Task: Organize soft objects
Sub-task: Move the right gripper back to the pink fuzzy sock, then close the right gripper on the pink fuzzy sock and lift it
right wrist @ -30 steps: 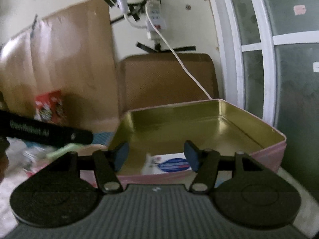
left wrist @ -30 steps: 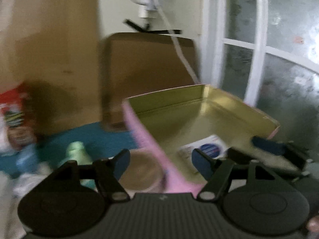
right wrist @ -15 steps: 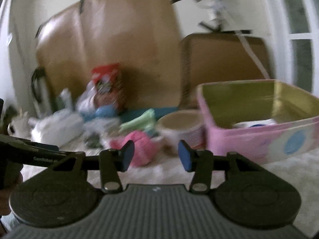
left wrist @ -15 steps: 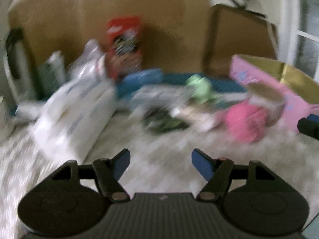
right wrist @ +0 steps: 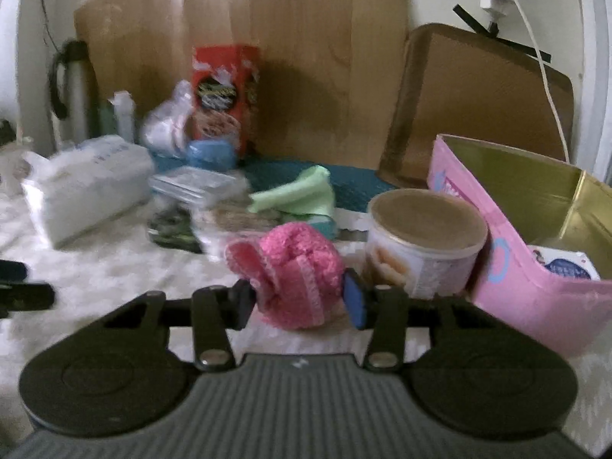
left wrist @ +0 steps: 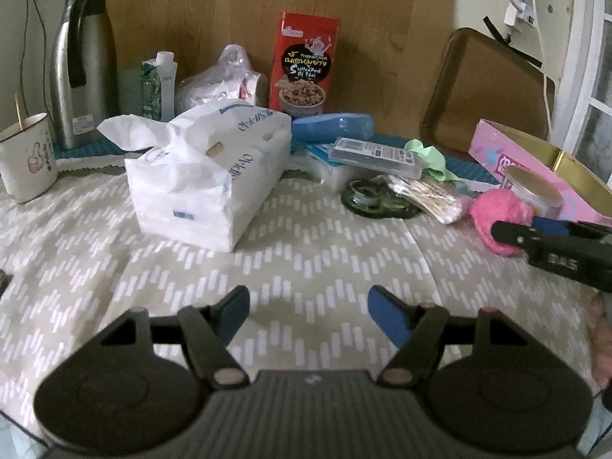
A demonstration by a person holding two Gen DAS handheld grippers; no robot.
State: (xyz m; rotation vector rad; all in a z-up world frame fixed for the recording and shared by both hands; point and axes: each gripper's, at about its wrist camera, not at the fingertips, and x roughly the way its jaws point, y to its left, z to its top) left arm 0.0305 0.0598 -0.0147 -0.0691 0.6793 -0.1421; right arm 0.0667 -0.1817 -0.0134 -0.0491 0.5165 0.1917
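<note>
A pink knitted bundle (right wrist: pixel 294 267) lies on the patterned tablecloth beside a round tin can (right wrist: pixel 420 244). My right gripper (right wrist: pixel 298 302) has a pad against each side of it, shut on it. In the left wrist view the same pink bundle (left wrist: pixel 497 210) shows at the right, with a right finger (left wrist: pixel 512 234) across its front. A light green cloth (left wrist: pixel 426 153) is crumpled behind the clutter. A soft tissue pack (left wrist: pixel 214 176) stands at centre left. My left gripper (left wrist: pixel 308 313) hovers open over bare tablecloth, holding nothing.
An open pink tin (right wrist: pixel 508 267) with a gold inside stands at the right, a printed card in it. Along the back are a steel flask (left wrist: pixel 84 65), a carton, a red snack box (left wrist: pixel 306 65), a blue case (left wrist: pixel 332 126) and a leaning brown tray (left wrist: pixel 482 88). A cup (left wrist: pixel 26 157) stands far left.
Both grippers swung left, away from the pink tin. The right one closed in around the pink knitted bundle. The left one now faces the tissue pack over the tablecloth, still open.
</note>
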